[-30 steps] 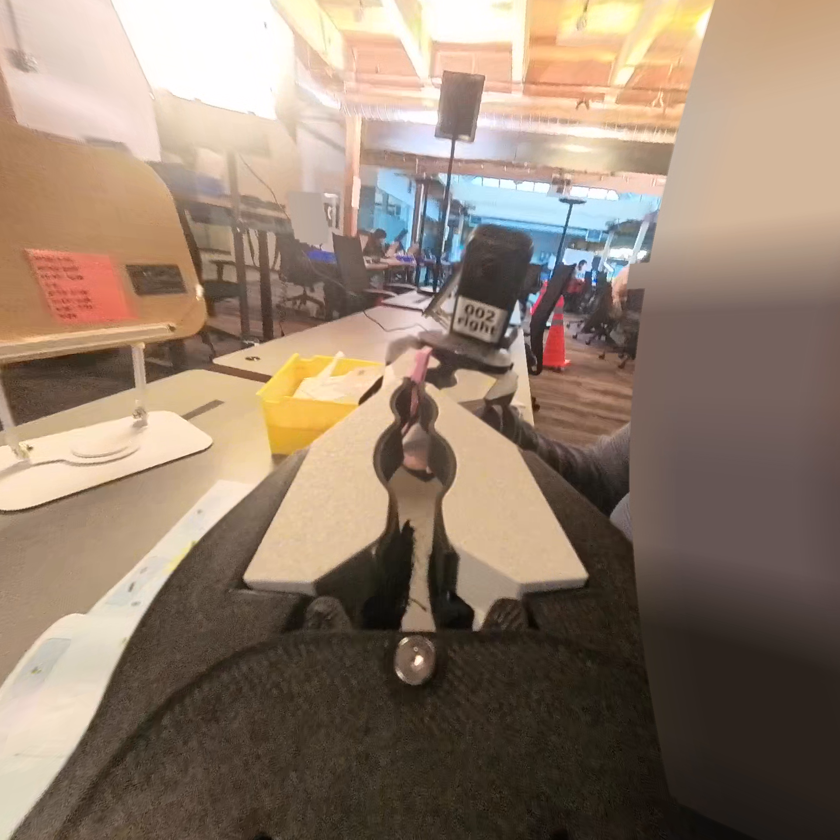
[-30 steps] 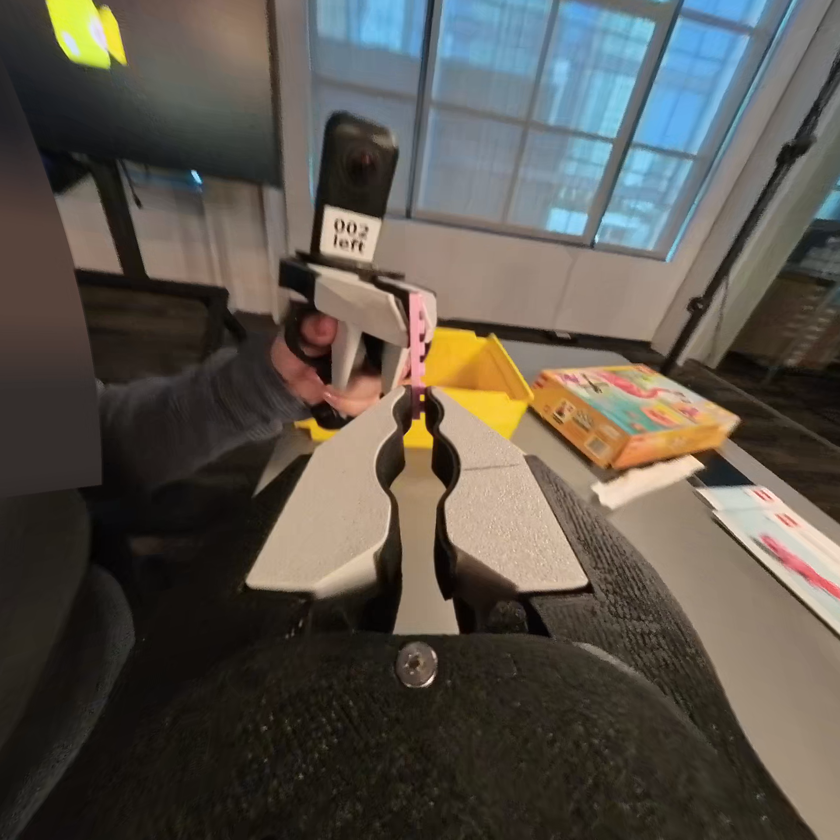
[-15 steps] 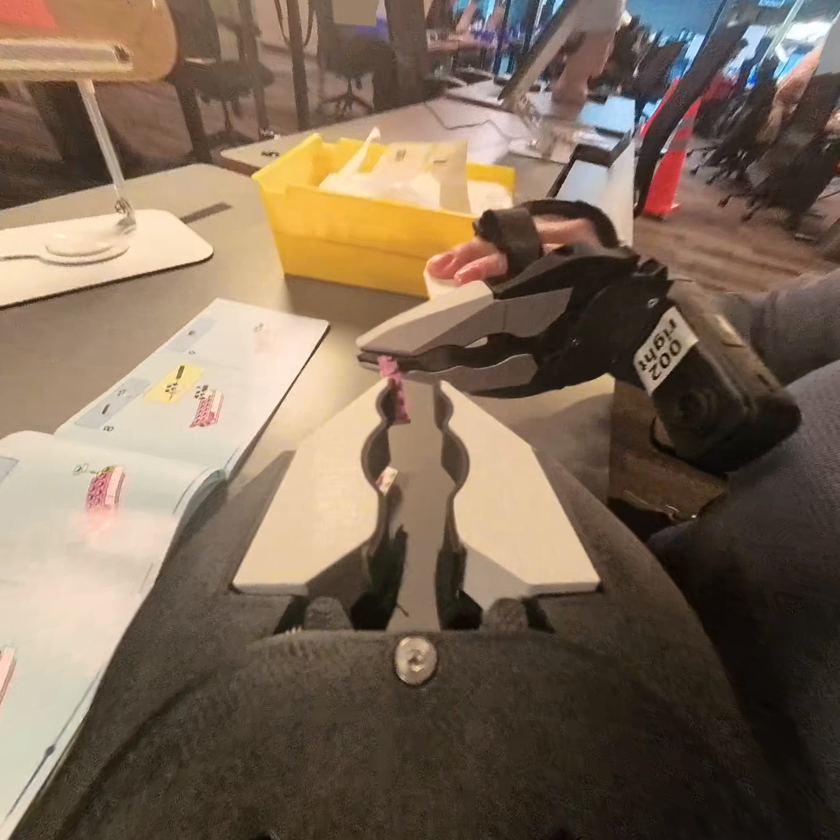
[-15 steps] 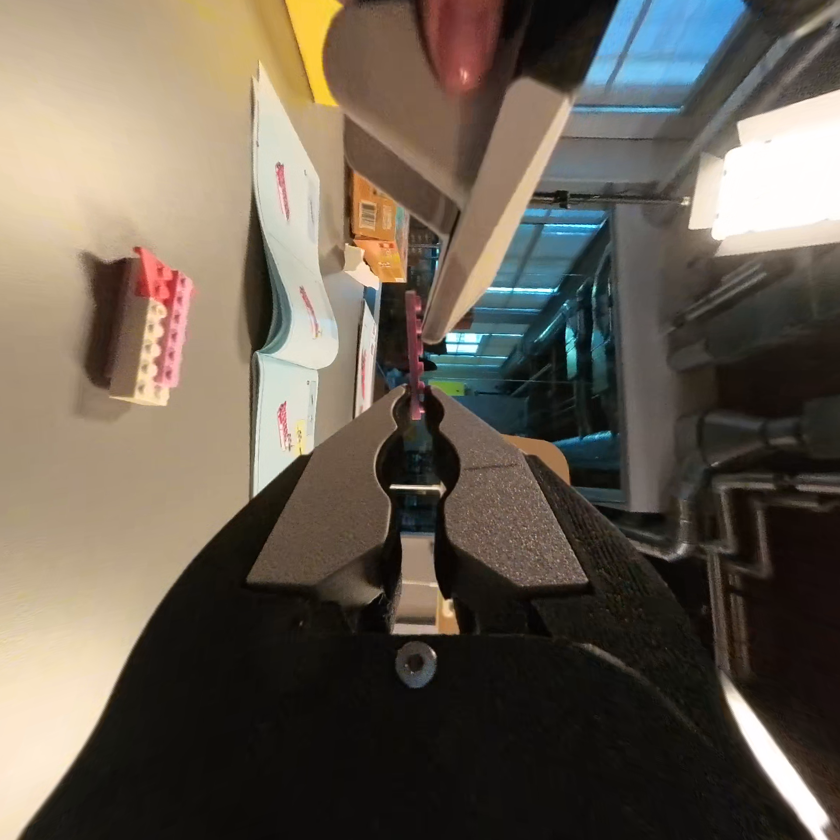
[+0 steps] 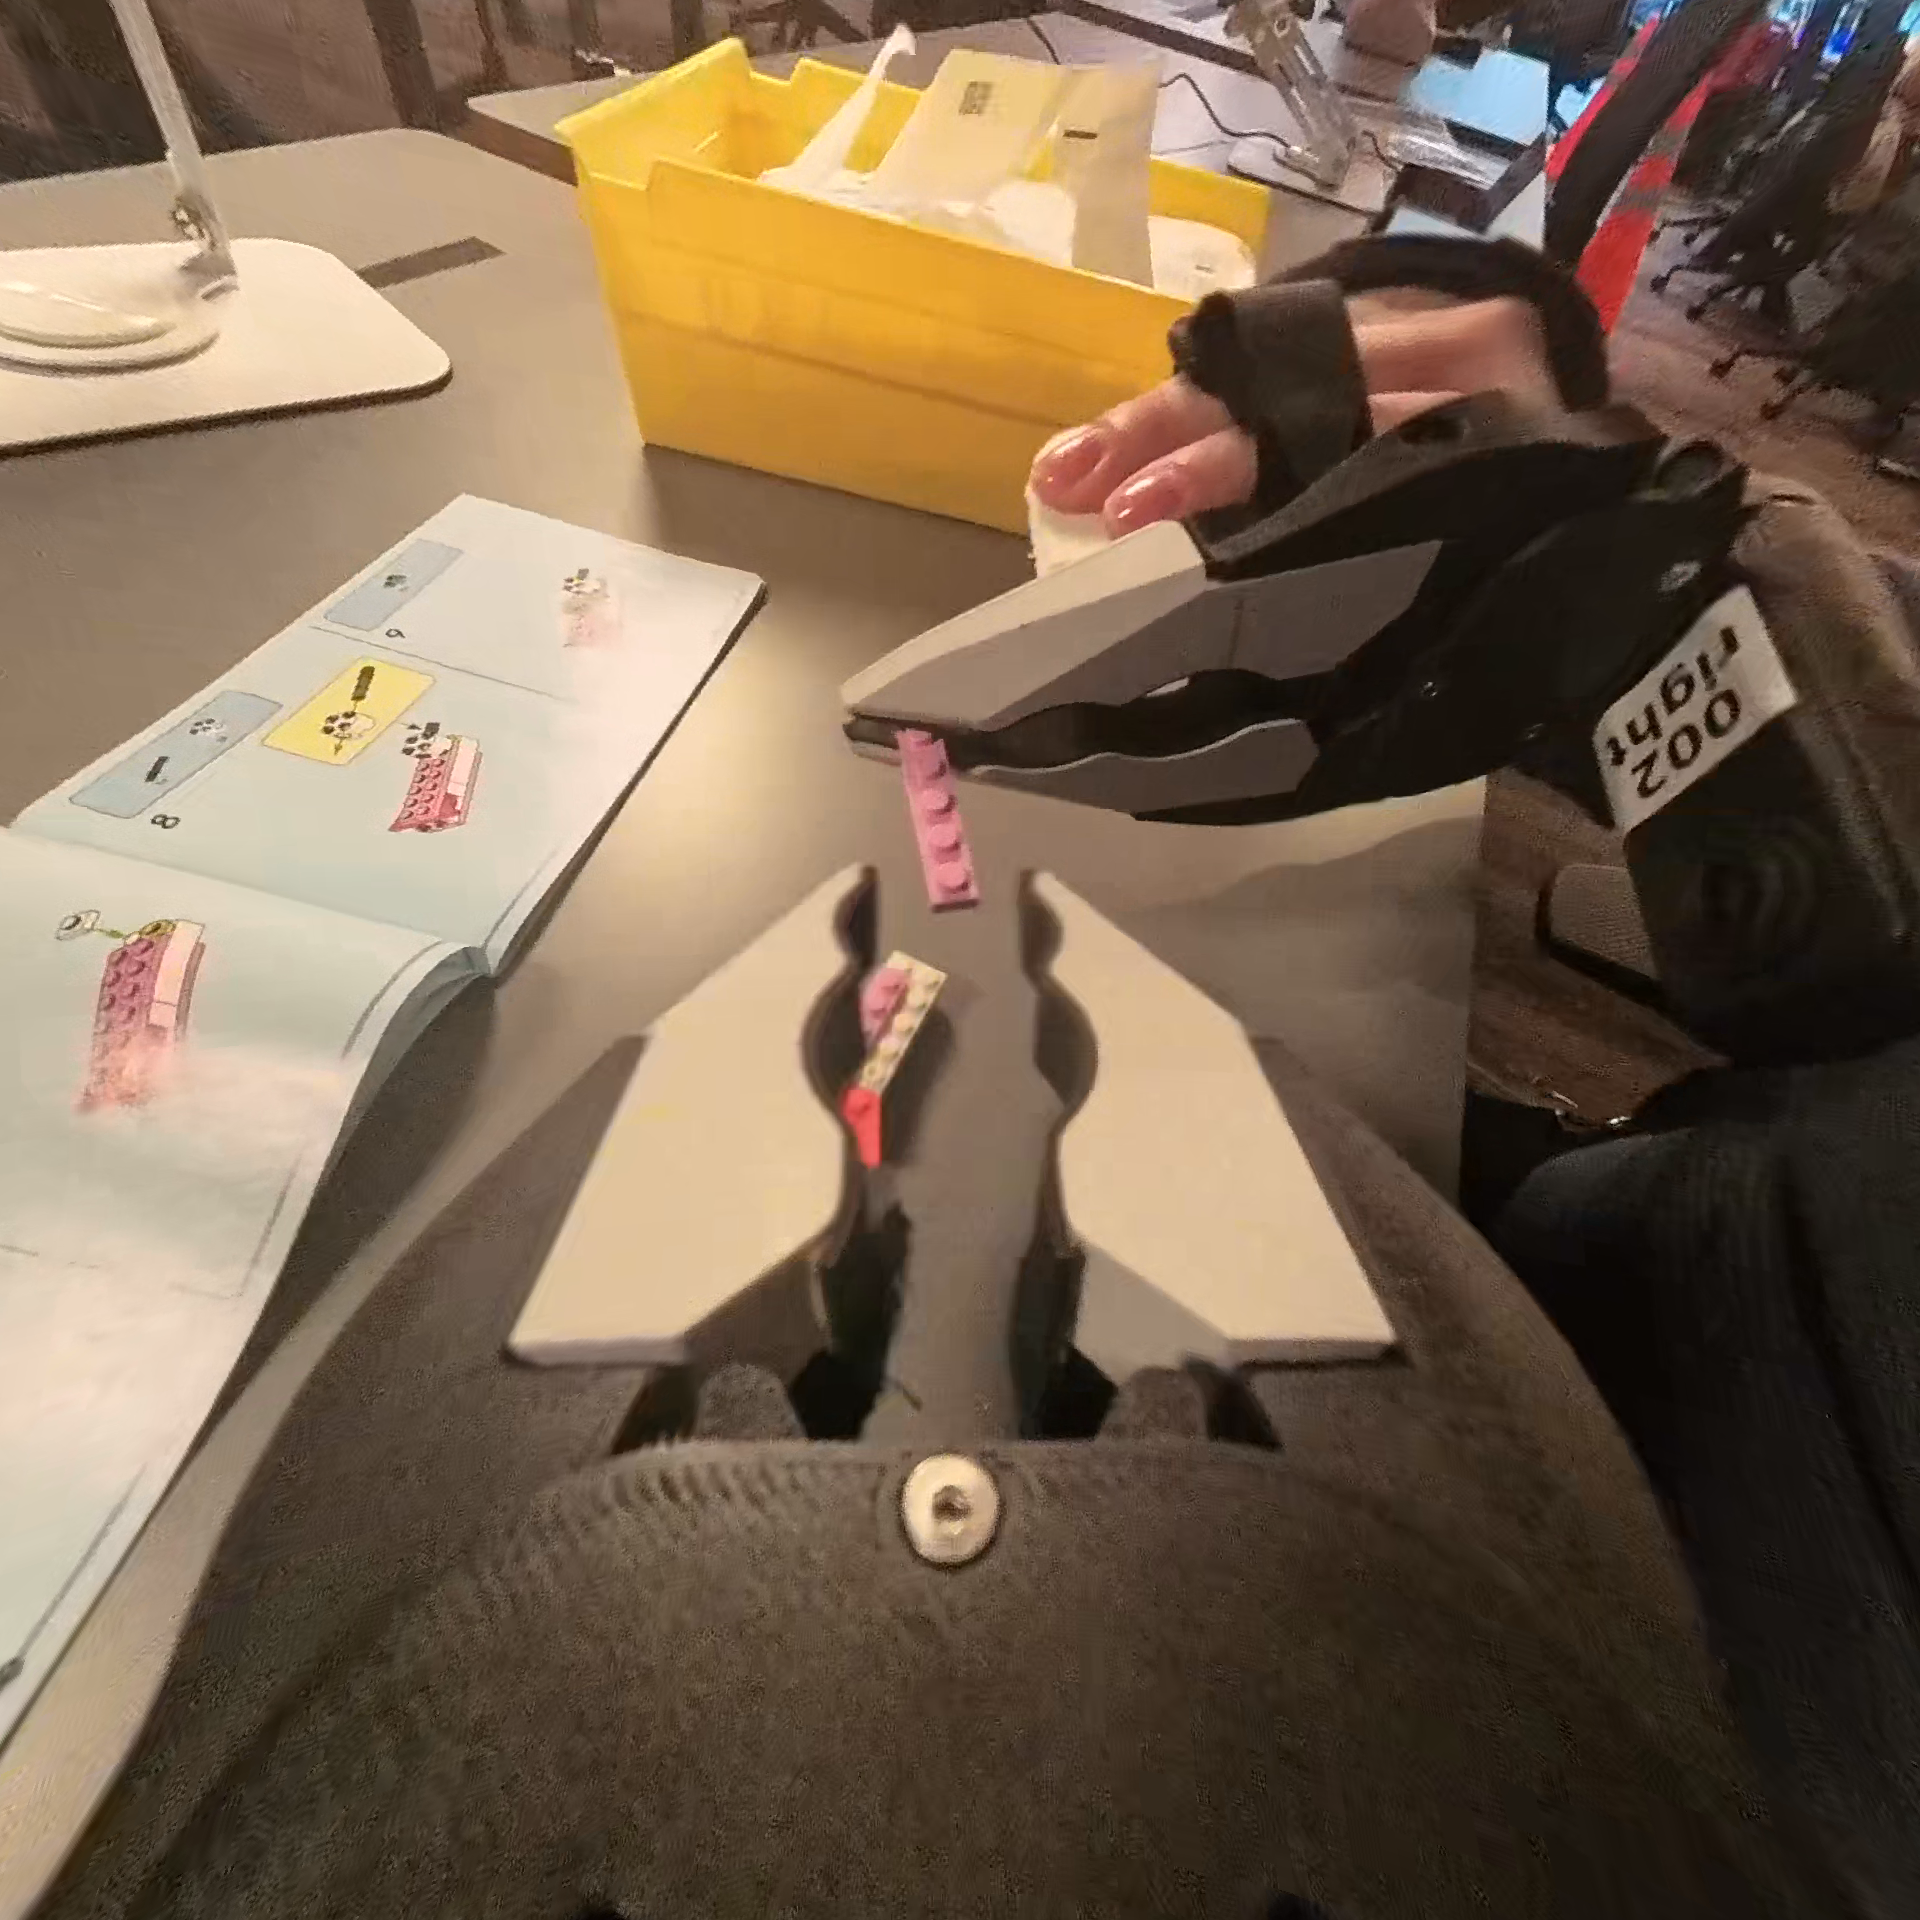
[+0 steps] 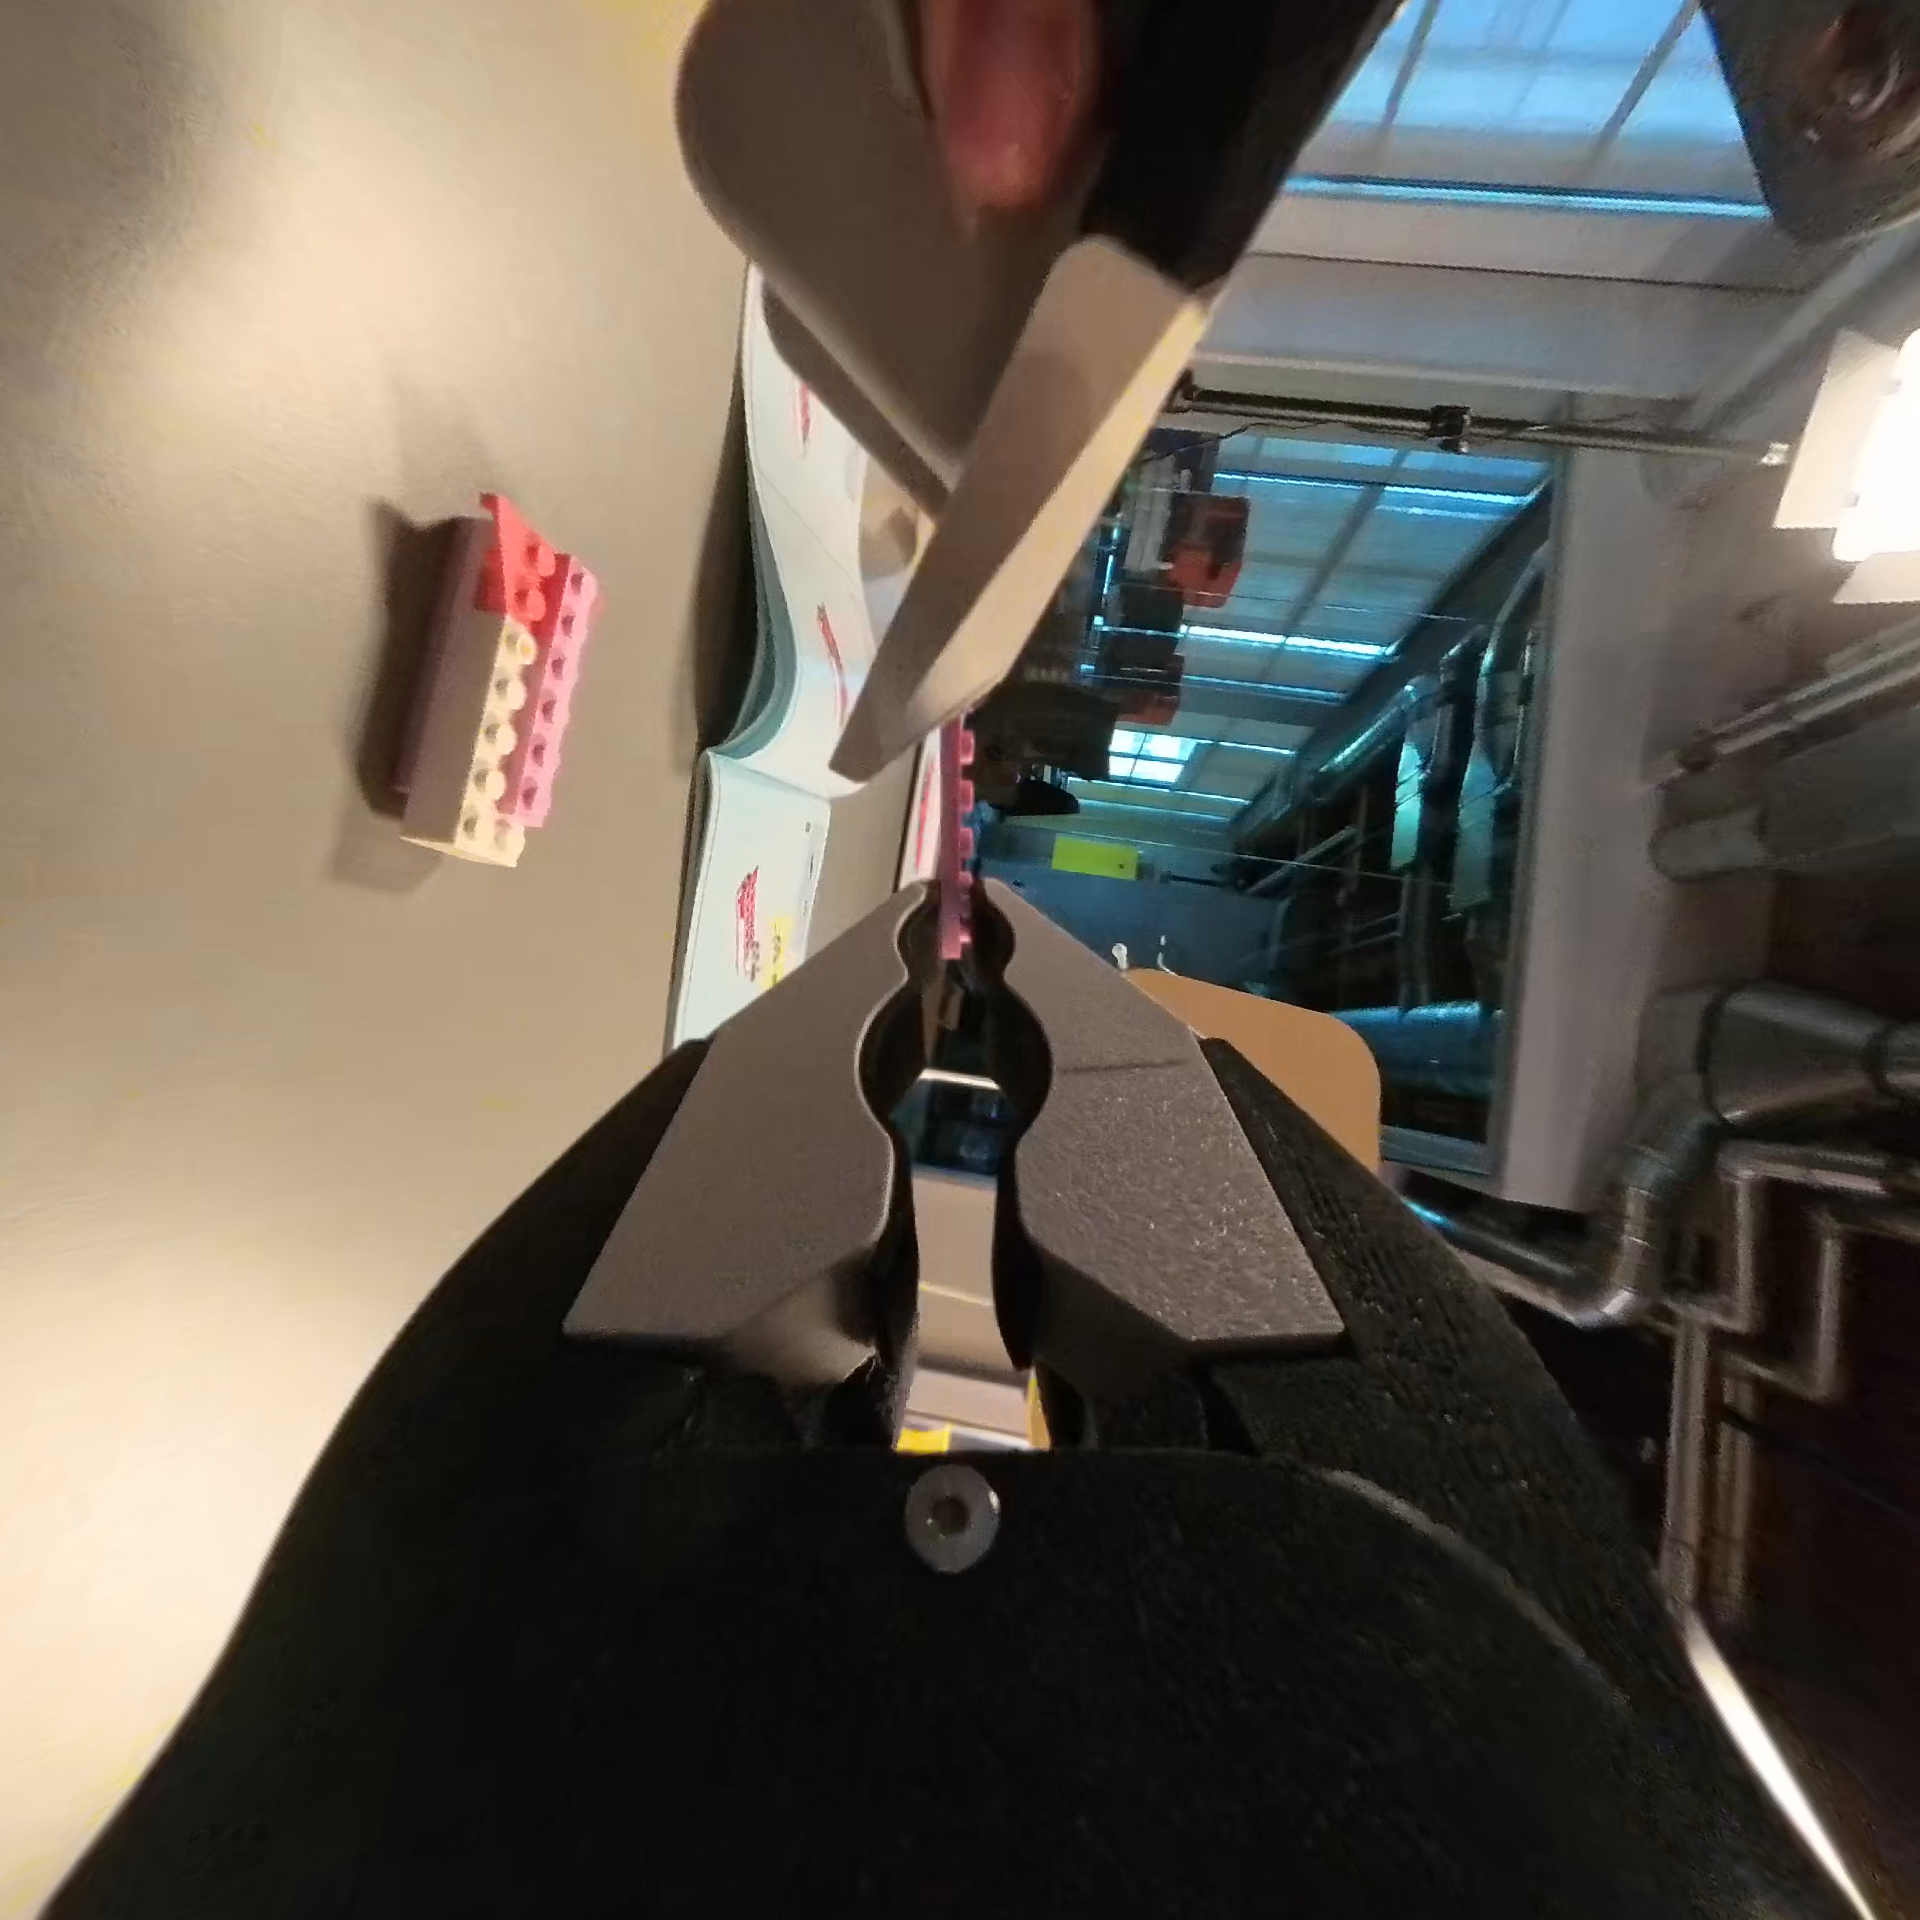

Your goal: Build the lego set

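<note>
Now right gripper jaws pinch pink plate; left gripper jaws apart.

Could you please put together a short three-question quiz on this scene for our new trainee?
1. True or false: the left tongs are clamped on the pink plate.
2. Which tongs grip the pink plate? A) left B) right C) neither
3. Fill in: the small brick assembly lies on the ____, beside the open instruction booklet.

Key
1. False: the left tongs stand open, and the plate hangs in front of their tips without touching them.
2. B: the right tongs pinch one end of the plate.
3. Table, with the yellow bin farther back.
</note>
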A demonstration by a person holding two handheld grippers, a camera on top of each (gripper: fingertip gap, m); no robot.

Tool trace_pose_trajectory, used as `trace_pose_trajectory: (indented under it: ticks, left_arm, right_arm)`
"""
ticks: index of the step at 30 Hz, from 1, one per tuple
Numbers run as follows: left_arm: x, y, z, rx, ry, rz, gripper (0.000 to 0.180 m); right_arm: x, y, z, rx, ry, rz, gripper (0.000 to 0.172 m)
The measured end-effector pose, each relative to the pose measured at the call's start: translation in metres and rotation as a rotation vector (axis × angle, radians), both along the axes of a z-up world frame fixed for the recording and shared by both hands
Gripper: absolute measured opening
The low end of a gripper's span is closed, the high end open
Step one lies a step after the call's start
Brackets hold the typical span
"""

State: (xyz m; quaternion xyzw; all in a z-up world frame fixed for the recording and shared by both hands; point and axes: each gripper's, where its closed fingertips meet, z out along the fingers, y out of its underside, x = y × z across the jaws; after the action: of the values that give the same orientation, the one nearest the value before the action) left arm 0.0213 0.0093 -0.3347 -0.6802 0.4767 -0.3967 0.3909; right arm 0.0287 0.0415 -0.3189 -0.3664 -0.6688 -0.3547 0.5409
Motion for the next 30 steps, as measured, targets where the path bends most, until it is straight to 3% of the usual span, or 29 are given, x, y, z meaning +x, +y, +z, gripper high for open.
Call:
trace_pose_trajectory:
  ticks: [2,6,9,11,13,16,21,26,30]
  left_arm:
    - [0.003,-0.002,-0.002,-0.049,-0.012,-0.015,0.045]
    - [0.003,0.005,0.003,-0.055,-0.078,-0.006,0.009]
    - [-0.003,0.004,0.002,0.010,-0.048,-0.031,0.007]
    - [-0.009,0.001,0.003,0.029,-0.035,-0.073,0.007]
    - [-0.013,-0.009,0.006,0.013,-0.063,-0.157,0.006]
    - [-0.015,-0.024,0.006,-0.021,-0.089,-0.269,0.007]
    - [-0.014,-0.031,-0.010,0.034,0.017,-0.326,0.007]
    - [-0.009,-0.029,-0.019,0.061,0.063,-0.337,0.007]
    - [-0.009,-0.028,-0.023,0.050,0.068,-0.336,0.007]
  right_arm:
    - [0.000,0.002,-0.001,0.013,-0.020,-0.007,0.003]
    - [-0.004,0.001,-0.001,0.026,-0.016,-0.009,0.003]
    - [-0.008,-0.004,0.004,-0.082,0.187,0.051,0.012]
    - [-0.004,-0.006,0.008,-0.336,0.480,0.081,0.025]
    - [-0.004,-0.016,0.006,-0.696,0.728,0.177,0.026]
    - [-0.007,-0.040,0.014,-1.092,0.903,0.357,0.024]
    - [-0.012,-0.058,0.006,-1.271,0.856,0.423,0.035]
    - [-0.014,-0.058,-0.014,-1.305,0.773,0.373,0.010]
    - [-0.014,-0.056,-0.020,-1.320,0.758,0.368,0.005]
